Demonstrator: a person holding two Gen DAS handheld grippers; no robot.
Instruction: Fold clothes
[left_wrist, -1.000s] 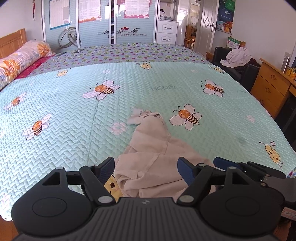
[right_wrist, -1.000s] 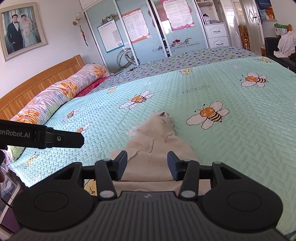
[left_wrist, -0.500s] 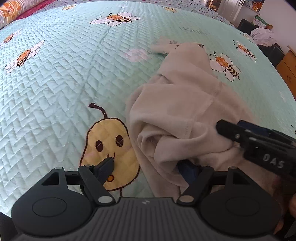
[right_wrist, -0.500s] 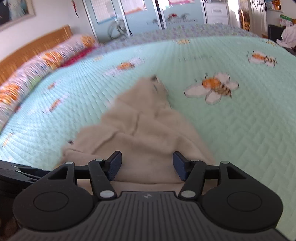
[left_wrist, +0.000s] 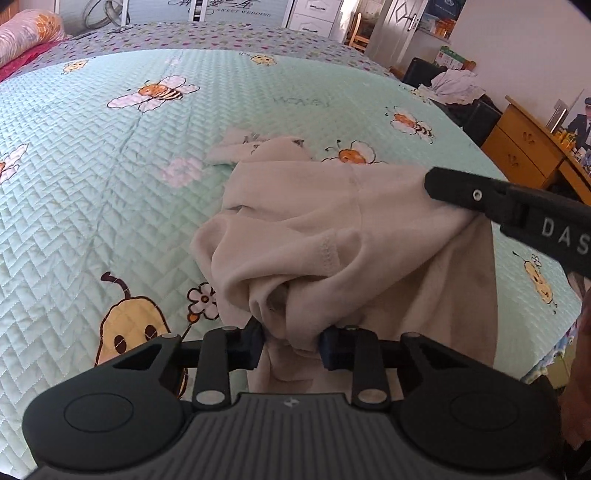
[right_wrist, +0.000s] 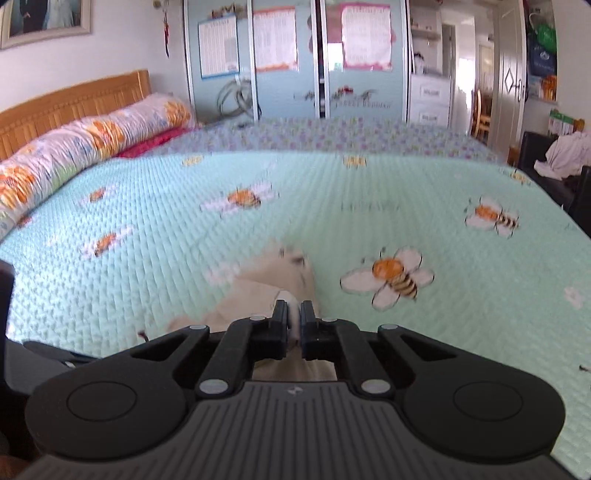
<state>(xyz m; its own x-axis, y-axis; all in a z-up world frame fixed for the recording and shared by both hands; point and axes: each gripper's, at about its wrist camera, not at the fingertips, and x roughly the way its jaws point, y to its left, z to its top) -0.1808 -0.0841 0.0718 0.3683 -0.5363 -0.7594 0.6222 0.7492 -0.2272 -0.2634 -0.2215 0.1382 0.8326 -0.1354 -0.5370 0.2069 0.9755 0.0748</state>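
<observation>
A beige fleece garment lies crumpled on the near part of a mint quilt with bees. My left gripper is shut on a bunched near edge of the garment, with thick cloth between its blue pads. In the left wrist view the right gripper comes in from the right and pulls the cloth taut at its far right edge. In the right wrist view my right gripper is shut on a thin fold of the same garment, its fingers nearly touching.
A long floral pillow and a wooden headboard line the bed's left side. On the right stand a wooden dresser and a dark chair with white clothes. A wardrobe with posters stands beyond the bed.
Both grippers have closed on the garment's near edge. They have lifted and drawn it apart, so the cloth now stretches between them. Both views have tilted back up toward the room.
</observation>
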